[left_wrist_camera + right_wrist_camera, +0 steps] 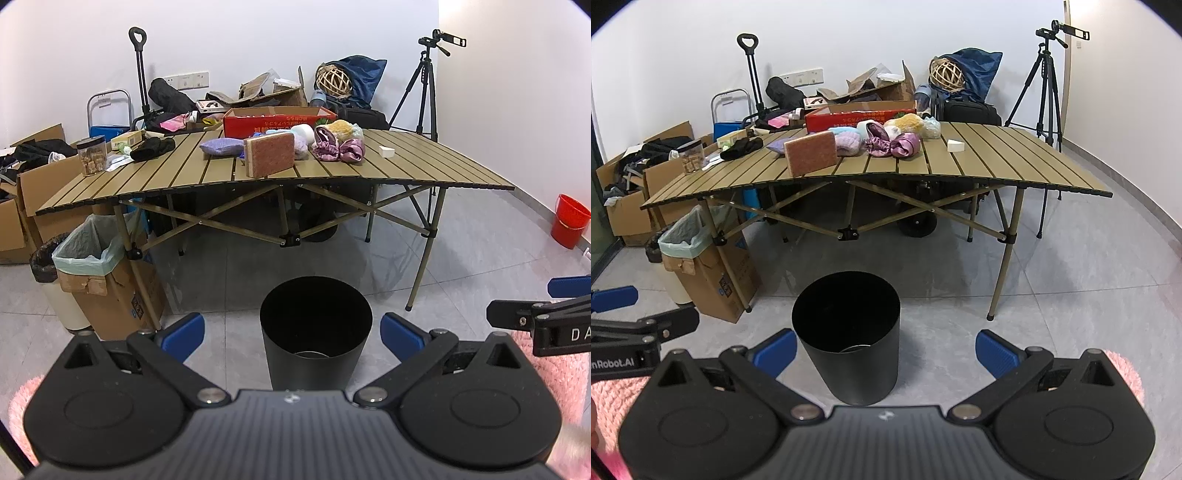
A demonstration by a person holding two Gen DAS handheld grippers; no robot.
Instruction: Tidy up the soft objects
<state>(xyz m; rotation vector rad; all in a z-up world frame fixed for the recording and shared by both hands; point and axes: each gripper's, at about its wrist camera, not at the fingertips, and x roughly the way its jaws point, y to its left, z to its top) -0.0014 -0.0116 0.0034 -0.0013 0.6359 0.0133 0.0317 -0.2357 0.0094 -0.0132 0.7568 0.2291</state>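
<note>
Right tongs (554,306) cut off by frame edge at 3 o'clock in left wrist view. Left tongs (613,314) cut off at 9 o'clock in right wrist view. Interior of black bin (316,332) largely lost in shadow; pale object at bottom unidentifiable. Soft items behind sponge block (269,153) partly hidden. Print on red box (273,120) too small to be read. Pink fluffy fabric (613,402) cropped, blurred at lower corners.

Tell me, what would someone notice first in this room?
Probably the black bin standing on the floor right in front, between the open blue-tipped grippers. Behind it, the slatted table holds a heap of soft things, with a big sponge propped at the front. A red bucket glows by the right wall.
</note>
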